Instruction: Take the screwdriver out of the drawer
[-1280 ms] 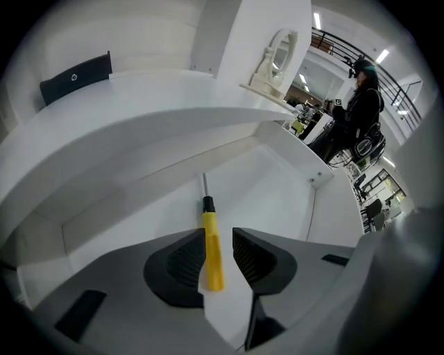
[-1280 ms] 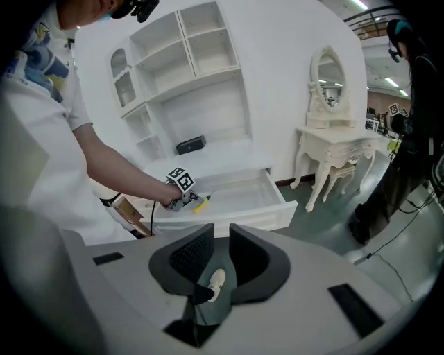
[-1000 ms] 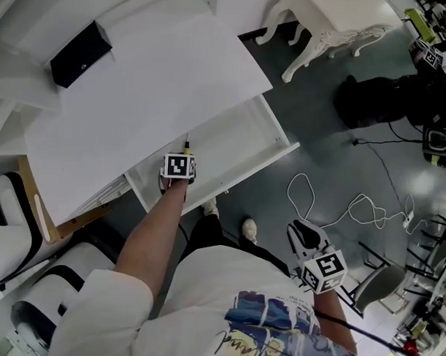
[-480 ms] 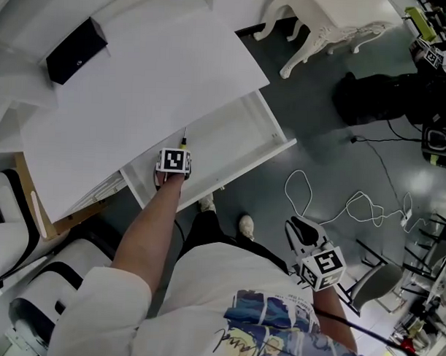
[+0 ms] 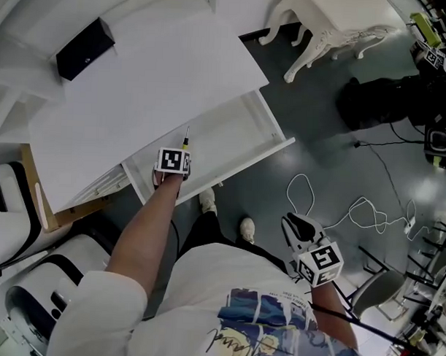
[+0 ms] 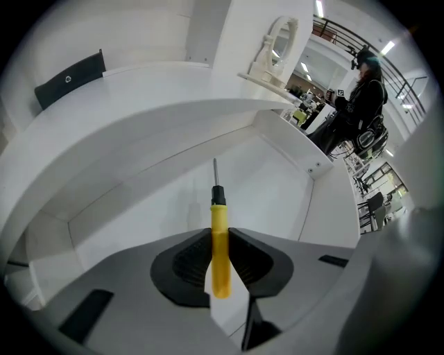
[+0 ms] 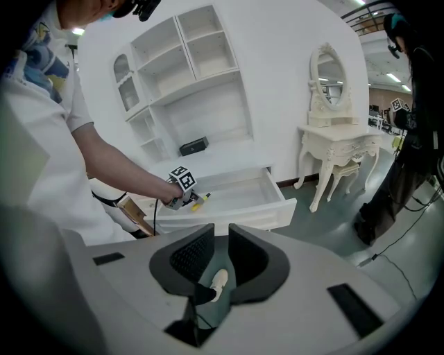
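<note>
The screwdriver [image 6: 220, 256] has a yellow handle, a black collar and a thin metal shaft. My left gripper [image 6: 220, 234] is shut on the handle, and the shaft points out over the white floor of the open drawer [image 6: 277, 187]. In the head view the left gripper [image 5: 174, 163] hangs over the left part of the drawer [image 5: 235, 130], and the screwdriver [image 5: 185, 140] sticks out past its marker cube. The right gripper view shows the same screwdriver [image 7: 200, 201] above the drawer [image 7: 243, 195]. My right gripper [image 5: 300, 230] hangs low at the right over the floor, open with nothing between its fingers.
A black box [image 5: 84, 47] lies on the white desk top [image 5: 153, 76] above the drawer. A white dressing table [image 5: 327, 24] stands at the back right. White cables [image 5: 353, 211] lie on the dark floor. A person in dark clothes [image 5: 397, 99] stands at the right.
My left gripper has shifted slightly left over the drawer, and more of the screwdriver's shaft shows past its cube. The right gripper has stayed where it was.
</note>
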Available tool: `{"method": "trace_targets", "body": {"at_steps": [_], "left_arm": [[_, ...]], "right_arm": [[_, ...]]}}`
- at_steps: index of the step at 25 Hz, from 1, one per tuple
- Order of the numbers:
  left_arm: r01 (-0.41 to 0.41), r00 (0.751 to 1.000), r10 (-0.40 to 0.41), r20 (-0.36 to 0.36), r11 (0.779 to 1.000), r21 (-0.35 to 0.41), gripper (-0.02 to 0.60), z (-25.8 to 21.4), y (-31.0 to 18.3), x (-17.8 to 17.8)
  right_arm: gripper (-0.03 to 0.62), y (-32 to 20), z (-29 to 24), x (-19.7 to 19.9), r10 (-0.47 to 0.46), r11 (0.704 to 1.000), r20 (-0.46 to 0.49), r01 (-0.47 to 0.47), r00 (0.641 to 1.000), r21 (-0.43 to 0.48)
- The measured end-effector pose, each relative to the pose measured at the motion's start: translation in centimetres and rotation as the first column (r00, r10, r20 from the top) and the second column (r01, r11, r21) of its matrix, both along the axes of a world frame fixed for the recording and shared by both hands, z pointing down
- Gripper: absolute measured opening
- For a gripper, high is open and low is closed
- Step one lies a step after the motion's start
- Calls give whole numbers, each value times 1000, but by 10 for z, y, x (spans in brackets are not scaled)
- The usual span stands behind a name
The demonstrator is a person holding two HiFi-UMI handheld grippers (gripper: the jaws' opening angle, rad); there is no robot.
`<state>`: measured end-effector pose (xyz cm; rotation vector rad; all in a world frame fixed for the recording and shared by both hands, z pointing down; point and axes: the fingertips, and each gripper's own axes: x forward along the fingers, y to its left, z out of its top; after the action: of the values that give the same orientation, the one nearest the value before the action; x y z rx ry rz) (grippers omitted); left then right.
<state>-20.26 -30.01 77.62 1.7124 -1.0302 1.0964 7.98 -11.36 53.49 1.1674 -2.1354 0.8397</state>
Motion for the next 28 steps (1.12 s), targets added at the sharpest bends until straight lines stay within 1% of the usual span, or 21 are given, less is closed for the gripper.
{"method": "trace_targets", "body": {"at_steps": [7,10,17,22,28], "left_arm": [[-13,1000,13,-17,999,43,85,-30,14,8],[-11,1000,12,-13,998,59,84,-43,24,11],[-3,1000,5,-16,993,122,84,-77,38,16],[3,999,5,-45,984,179,84,-111,49,24],[39,995,-15,-96,967,253,84,-152,71,38]], "right_arm": [[80,8,1,9,-32,999,30,31,999,41],[80,13,-2,15,-48,997,42,46,998,61],[78,24,-4,30,-77,992,68,70,995,104],[77,28,-8,36,-102,987,87,90,991,132],[75,36,-11,40,-137,981,103,120,985,154]]}}
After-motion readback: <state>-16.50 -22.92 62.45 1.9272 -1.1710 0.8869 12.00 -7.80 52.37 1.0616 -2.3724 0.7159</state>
